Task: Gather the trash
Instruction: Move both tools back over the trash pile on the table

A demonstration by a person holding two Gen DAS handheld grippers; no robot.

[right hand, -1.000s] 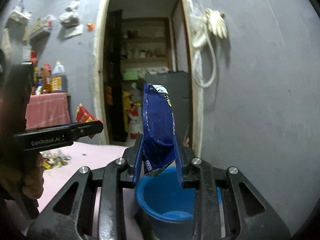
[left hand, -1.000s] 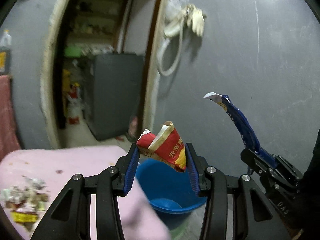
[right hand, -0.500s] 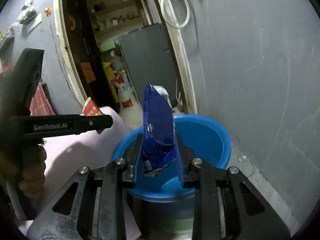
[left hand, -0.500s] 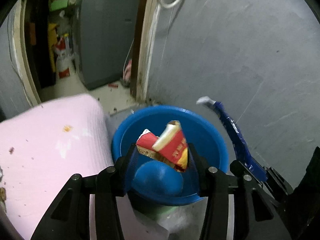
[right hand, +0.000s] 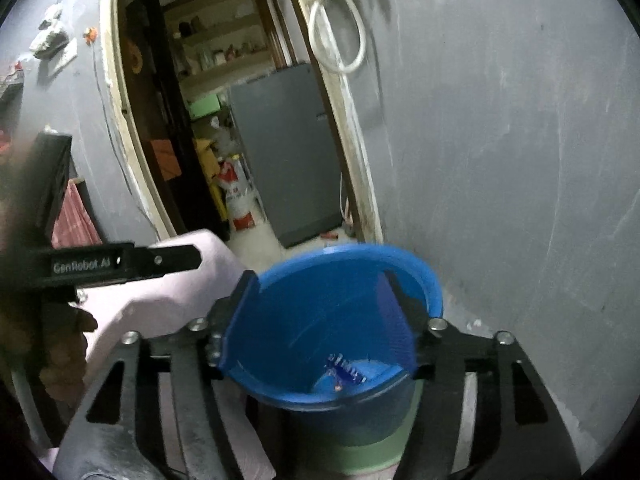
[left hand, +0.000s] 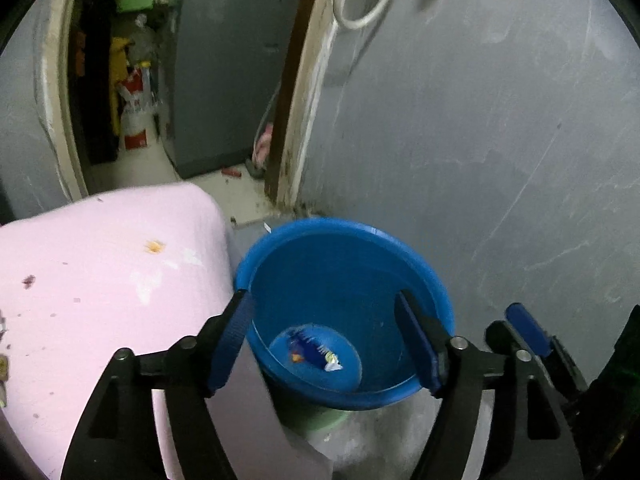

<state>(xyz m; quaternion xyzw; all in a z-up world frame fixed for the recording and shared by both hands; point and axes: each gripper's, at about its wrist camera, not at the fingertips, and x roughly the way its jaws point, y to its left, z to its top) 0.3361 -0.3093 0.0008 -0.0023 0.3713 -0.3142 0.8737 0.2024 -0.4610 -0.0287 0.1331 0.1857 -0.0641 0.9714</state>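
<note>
A blue bucket (left hand: 344, 228) stands on a green base between the pink table and the grey wall. A blue wrapper (left hand: 316, 350) lies on its bottom, and the right wrist view shows the same wrapper (right hand: 344, 372). The red packet is not clearly visible. My left gripper (left hand: 322, 312) hangs over the bucket, its jaws opening with nothing between them. My right gripper (right hand: 320, 292) is over the bucket rim (right hand: 400, 258) too, jaws opening and empty. One of its blue-padded fingers (left hand: 526, 330) shows at the right of the left wrist view.
A pink-covered table (left hand: 100, 280) with crumbs and scraps adjoins the bucket on the left. The grey wall (left hand: 500, 160) rises close on the right. Behind is a doorway with a grey cabinet (left hand: 228, 80). A hand (right hand: 60, 344) holds the left gripper.
Both grippers sank toward the bucket and opened. The red packet left the left jaws and the blue wrapper left the right jaws; the blue wrapper now lies in the bucket.
</note>
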